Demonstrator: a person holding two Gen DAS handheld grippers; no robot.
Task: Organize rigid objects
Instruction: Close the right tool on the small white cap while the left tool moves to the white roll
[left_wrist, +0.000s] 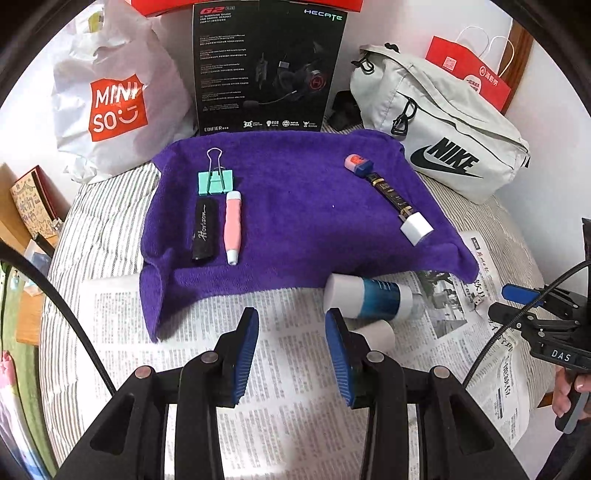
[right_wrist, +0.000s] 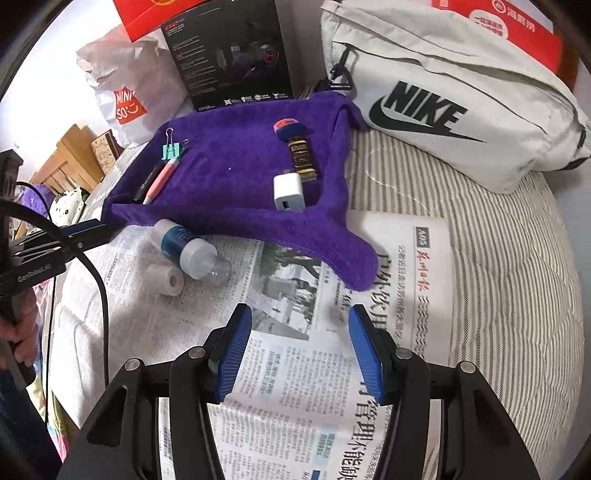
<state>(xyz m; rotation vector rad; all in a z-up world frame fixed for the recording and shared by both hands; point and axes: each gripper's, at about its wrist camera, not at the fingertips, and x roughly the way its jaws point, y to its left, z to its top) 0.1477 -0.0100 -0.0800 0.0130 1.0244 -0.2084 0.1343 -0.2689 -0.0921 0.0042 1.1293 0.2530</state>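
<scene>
A purple towel (left_wrist: 295, 218) (right_wrist: 236, 177) is spread on the bed. At its left lie a mint binder clip (left_wrist: 216, 181), a black case (left_wrist: 203, 234) and a pink pen-shaped item (left_wrist: 232, 227). At its right lie a pink-and-blue eraser (left_wrist: 356, 164), a dark tube (left_wrist: 391, 195) and a white charger (left_wrist: 417, 227) (right_wrist: 288, 192). A blue-and-white bottle (left_wrist: 369, 297) (right_wrist: 188, 247) and a white roll (left_wrist: 378, 334) (right_wrist: 166, 275) lie on the newspaper (left_wrist: 240, 369). My left gripper (left_wrist: 291, 317) hovers open over the newspaper, just left of the bottle. My right gripper (right_wrist: 300, 312) is open over the newspaper, nothing between its fingers.
A Miniso bag (left_wrist: 114, 99), a black headset box (left_wrist: 266, 66), a white Nike bag (left_wrist: 450, 147) (right_wrist: 443, 103) and a red paper bag (left_wrist: 472, 70) stand behind the towel. A small grey item (left_wrist: 476, 301) lies on the newspaper near the right gripper. Striped bedding (right_wrist: 498, 277) surrounds the paper.
</scene>
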